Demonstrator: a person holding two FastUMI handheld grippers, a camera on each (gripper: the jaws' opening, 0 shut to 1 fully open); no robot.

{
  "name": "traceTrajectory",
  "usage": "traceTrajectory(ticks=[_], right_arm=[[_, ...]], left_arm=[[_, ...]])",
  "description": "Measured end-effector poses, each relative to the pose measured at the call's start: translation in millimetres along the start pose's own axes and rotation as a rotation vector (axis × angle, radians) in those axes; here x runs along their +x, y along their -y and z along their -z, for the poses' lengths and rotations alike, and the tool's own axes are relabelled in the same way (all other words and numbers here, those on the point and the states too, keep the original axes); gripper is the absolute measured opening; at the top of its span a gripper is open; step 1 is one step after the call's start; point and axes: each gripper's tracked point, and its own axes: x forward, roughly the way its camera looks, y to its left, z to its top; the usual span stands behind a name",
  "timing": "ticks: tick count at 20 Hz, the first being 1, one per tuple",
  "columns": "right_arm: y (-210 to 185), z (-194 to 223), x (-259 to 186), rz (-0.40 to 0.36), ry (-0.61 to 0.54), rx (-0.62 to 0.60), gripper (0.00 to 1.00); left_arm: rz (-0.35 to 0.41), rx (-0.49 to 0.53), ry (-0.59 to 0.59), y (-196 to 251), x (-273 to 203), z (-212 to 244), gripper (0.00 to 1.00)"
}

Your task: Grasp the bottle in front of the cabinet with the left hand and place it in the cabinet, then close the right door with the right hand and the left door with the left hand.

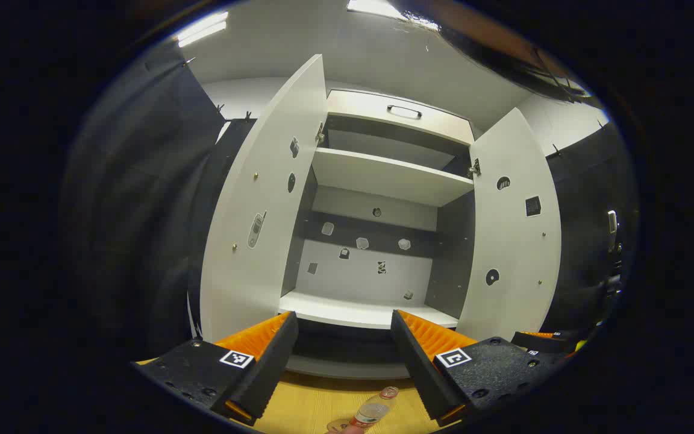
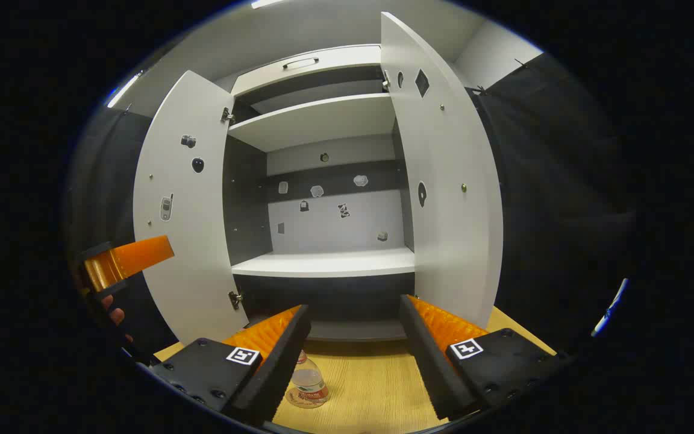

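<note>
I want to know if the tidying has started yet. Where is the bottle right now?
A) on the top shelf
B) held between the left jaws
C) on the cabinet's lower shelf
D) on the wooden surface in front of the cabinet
D: the bottle stands on the wooden surface in front of the open cabinet, and nothing sits between the open jaws of the left gripper.

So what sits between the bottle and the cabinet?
Nothing: in the right gripper view, bare wooden floor runs from the bottle to the cabinet base. The left gripper view shows the same.
</note>
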Motion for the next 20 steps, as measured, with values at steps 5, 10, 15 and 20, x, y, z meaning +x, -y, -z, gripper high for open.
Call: traceTrajectory(ticks=[5, 10, 15, 20], right_arm=[[10.1, 0.7, 1.5, 0.019, 0.001, -0.013, 0.98], [12.0, 2.3, 8.4, 0.022, -0.002, -0.021, 0.98], [11.6, -3.4, 16.2, 0.02, 0.01, -0.008, 0.98], [13.2, -10.2, 20.4, 0.023, 0.027, 0.002, 0.98]], left_arm=[[-0.016, 0.007, 0.009, -5.4, 3.6, -3.2, 0.95], [-0.026, 0.006, 0.035, -9.9, 11.3, -4.5, 0.95], [-0.025, -0.028, 0.015, -13.4, 23.0, 15.9, 0.95], [-0.028, 0.007, -0.006, -13.2, 28.7, 38.9, 0.95]])
